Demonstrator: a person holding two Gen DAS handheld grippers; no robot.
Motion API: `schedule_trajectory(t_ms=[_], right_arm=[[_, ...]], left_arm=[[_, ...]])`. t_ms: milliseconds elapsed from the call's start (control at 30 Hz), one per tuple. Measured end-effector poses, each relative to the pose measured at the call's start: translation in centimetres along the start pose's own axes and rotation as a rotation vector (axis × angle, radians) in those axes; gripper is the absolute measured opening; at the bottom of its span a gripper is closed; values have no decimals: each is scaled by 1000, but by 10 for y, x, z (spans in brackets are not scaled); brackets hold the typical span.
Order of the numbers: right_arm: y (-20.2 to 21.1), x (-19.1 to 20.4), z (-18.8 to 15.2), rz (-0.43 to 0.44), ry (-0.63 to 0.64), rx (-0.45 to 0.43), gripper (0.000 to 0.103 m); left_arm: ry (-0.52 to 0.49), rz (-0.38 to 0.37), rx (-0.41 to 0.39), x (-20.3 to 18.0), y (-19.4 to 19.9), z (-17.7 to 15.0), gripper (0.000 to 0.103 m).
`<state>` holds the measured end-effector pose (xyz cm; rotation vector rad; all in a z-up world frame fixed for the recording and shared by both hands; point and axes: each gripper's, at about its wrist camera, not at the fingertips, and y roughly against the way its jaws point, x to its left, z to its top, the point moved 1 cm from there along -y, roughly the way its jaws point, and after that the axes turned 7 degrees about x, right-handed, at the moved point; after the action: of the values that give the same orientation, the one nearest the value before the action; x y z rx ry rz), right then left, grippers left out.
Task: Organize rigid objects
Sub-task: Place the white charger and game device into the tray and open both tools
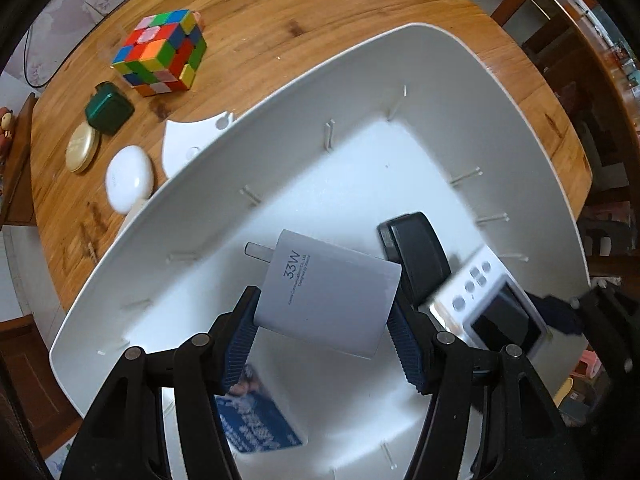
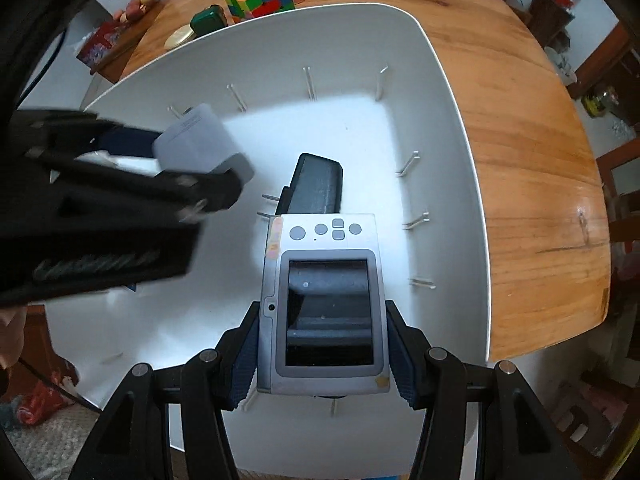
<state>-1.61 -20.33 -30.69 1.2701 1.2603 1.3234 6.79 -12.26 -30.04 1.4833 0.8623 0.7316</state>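
My left gripper is shut on a white 33W charger and holds it over the white bin. The charger also shows in the right wrist view. My right gripper is shut on a silver camera, screen up, over the bin. The camera also shows in the left wrist view. A black box-shaped object lies on the bin floor beyond the camera, and it shows in the left wrist view. A blue card lies in the bin under my left gripper.
On the wooden table left of the bin stand a Rubik's cube, a green case, a gold compact and a white oval case. A white flat piece lies by the bin's rim.
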Motion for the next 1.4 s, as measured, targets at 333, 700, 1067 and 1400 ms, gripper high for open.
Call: schedule_trajectory(t_ms=[333, 700, 1067, 1400], right_arm=[[-17, 18, -5, -129, 90, 21, 59], [-15, 29, -6, -124, 122, 39, 70], [58, 16, -20, -65, 149, -28, 70], [102, 16, -10, -25, 135, -86, 70]], left_arm=[[8, 12, 30, -3, -21, 2, 66], [39, -19, 54, -4, -12, -10, 85], [23, -42, -33, -2, 46, -46, 85], [165, -66, -172, 57, 113, -50, 85]])
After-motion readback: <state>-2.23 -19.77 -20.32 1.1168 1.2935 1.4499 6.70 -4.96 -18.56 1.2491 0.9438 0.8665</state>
